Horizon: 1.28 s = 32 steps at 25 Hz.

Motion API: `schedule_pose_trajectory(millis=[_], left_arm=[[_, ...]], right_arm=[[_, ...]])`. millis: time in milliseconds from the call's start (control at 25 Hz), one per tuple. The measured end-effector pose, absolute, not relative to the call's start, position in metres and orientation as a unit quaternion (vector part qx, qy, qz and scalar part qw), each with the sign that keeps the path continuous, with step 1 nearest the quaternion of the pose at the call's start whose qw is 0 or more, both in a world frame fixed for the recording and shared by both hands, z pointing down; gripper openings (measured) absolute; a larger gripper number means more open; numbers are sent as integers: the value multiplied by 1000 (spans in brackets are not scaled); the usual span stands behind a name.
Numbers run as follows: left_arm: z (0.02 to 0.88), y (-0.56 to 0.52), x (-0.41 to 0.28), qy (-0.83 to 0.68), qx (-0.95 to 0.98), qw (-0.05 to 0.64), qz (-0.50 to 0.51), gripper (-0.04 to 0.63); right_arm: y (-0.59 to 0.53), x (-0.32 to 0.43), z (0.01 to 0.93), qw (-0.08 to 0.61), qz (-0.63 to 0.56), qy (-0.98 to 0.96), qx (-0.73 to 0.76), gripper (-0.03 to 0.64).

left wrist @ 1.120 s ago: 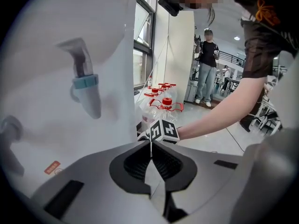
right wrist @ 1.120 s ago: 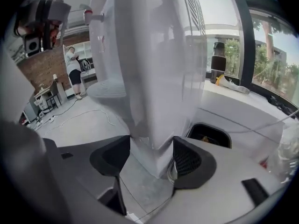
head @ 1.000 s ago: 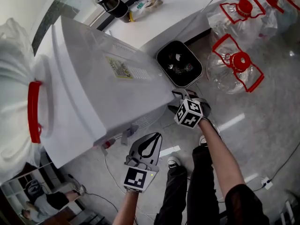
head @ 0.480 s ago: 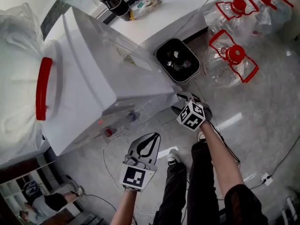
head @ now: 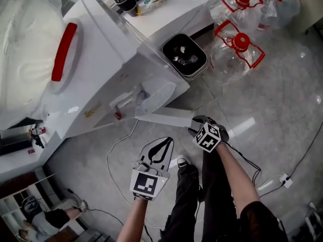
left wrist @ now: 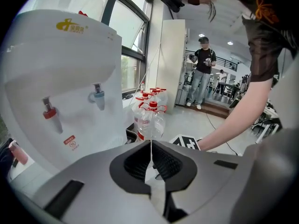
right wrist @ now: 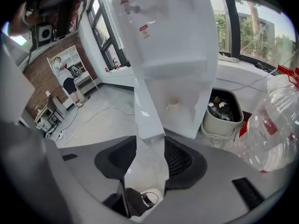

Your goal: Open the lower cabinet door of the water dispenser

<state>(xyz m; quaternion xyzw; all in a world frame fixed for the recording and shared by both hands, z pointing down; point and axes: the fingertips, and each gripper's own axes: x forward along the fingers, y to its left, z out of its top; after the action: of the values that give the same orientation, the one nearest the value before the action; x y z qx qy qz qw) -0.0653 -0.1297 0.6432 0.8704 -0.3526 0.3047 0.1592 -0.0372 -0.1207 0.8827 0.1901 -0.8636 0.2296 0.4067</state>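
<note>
Right gripper [right wrist: 148,146] had the door [head: 166,119] between its jaws. They had just been closing, and the pads appeared to be clamped on the panel's free edge. Left gripper [left wrist: 150,146] hung apart from the work with its jaws together on nothing.

The door stood swung well out from the foot of the dispenser [head: 101,79]. Its hinge end was at the cabinet front and its far end was in the right gripper. Through the opening a cup [right wrist: 174,104] showed inside the cabinet, so the task looked nearly or wholly done.

The door read as a thin, light plastic panel: stiff enough to swing as one piece, likely to flex if twisted, and glossy enough to slip from a loose pinch. The free edge, farthest from the hinge, seemed the right place to hold it, since little force would be needed there. The hinges were probably small and could crack if the door were pushed past its stop. With a full bottle on top, the dispenser looked top-heavy, so a hard tug might rock it.

Underfoot was a polished grey floor [head: 262,100], smooth and reflective, with a white cable [head: 113,150] trailing across it near the dispenser. A bin [head: 185,55] sat just beside the dispenser, spare bottles [head: 237,47] lay near it, and a white counter [head: 171,6] ran behind them. Windows and other people showed farther off in the room.
</note>
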Motion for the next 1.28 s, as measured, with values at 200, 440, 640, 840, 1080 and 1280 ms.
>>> schedule_pose_trajectory(millis=[200, 440, 640, 840, 1080, 1280], left_arm=[[637, -92, -88, -347, 874, 158, 301, 17], [644, -51, -141, -356, 867, 162, 308, 17], [655, -23, -185, -368, 858, 168, 316, 17], [660, -6, -216, -390, 848, 179, 311, 17], [656, -2, -227, -399, 850, 175, 294, 17], [630, 4, -230, -394, 857, 170, 286, 18]], right_arm=[[-59, -60, 884, 409, 264, -853, 188, 176], [-4, -100, 886, 405, 278, -854, 173, 132], [33, -142, 888, 400, 285, -857, 155, 124], [58, -182, 888, 395, 283, -864, 129, 124], [70, -206, 890, 395, 281, -866, 119, 126], [55, -195, 854, 372, 287, -869, 157, 126]])
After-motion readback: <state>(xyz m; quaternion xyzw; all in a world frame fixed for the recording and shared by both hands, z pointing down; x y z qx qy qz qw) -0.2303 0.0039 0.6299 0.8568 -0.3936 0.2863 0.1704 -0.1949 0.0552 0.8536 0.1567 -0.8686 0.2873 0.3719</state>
